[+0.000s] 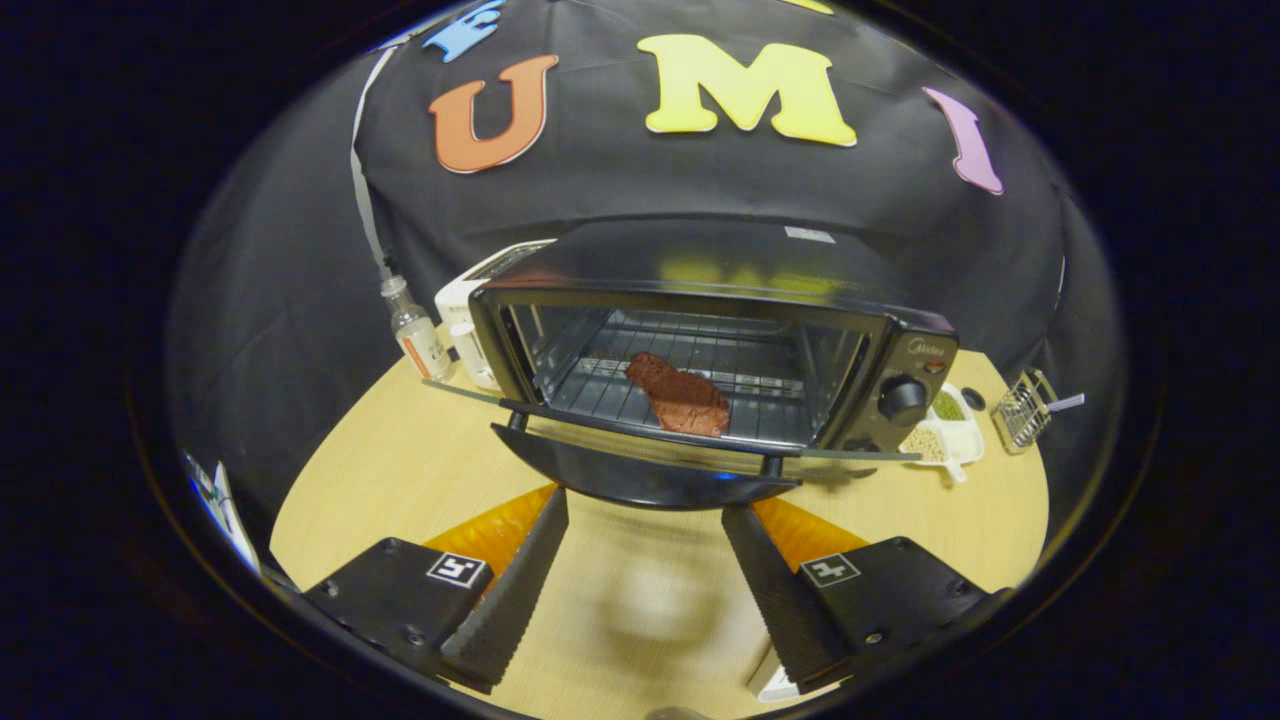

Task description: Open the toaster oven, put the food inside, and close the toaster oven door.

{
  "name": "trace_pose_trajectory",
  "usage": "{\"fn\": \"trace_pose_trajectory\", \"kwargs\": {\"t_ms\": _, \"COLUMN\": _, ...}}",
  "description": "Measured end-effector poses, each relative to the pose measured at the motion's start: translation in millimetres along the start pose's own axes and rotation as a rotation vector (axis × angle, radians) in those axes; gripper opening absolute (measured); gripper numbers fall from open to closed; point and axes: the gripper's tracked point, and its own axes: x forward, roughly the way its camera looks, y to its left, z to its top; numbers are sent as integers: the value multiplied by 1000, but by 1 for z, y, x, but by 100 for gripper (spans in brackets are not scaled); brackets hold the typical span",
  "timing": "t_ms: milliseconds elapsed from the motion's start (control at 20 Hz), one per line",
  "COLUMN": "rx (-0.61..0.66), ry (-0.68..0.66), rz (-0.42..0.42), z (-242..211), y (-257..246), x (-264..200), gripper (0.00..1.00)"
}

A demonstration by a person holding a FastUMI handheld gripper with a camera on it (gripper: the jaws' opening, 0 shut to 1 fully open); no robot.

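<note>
Oven (905,350) on bench (400,470), door (640,478) dropped open. Food (680,393) resting on rack inside oven. Gripper (645,515) spread wide and empty, just short of door's front edge. Closing step in hand, by judgement: next, contact under door edge, then upward swing until shut.

Brand "Midea" on the toaster oven (915,352) control panel, above its knob (903,399)

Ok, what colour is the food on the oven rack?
Reddish-brown, a steak-like slab on the toaster oven's rack, clearest in the gripper view.
</note>
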Motion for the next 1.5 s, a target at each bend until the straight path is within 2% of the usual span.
{"fn": "trace_pose_trajectory", "kwargs": {"t_ms": 250, "rx": 13, "ry": -106, "rz": -22, "z": 46, "y": -10, "x": 4, "gripper": 99}}
{"fn": "trace_pose_trajectory", "kwargs": {"t_ms": 450, "rx": 0, "ry": -117, "rz": -39, "z": 44, "y": -2, "x": 8, "gripper": 99}}
{"fn": "trace_pose_trajectory", "kwargs": {"t_ms": 800, "rx": 31, "ry": -179, "rz": -93, "z": 52, "y": -9, "x": -44, "gripper": 99}}
{"fn": "trace_pose_trajectory", "kwargs": {"t_ms": 950, "rx": 52, "ry": -243, "rz": -142, "z": 57, "y": -18, "x": -96, "gripper": 99}}
{"fn": "trace_pose_trajectory", "kwargs": {"t_ms": 1500, "rx": 98, "ry": -536, "rz": -288, "z": 91, "y": -60, "x": -344, "gripper": 99}}
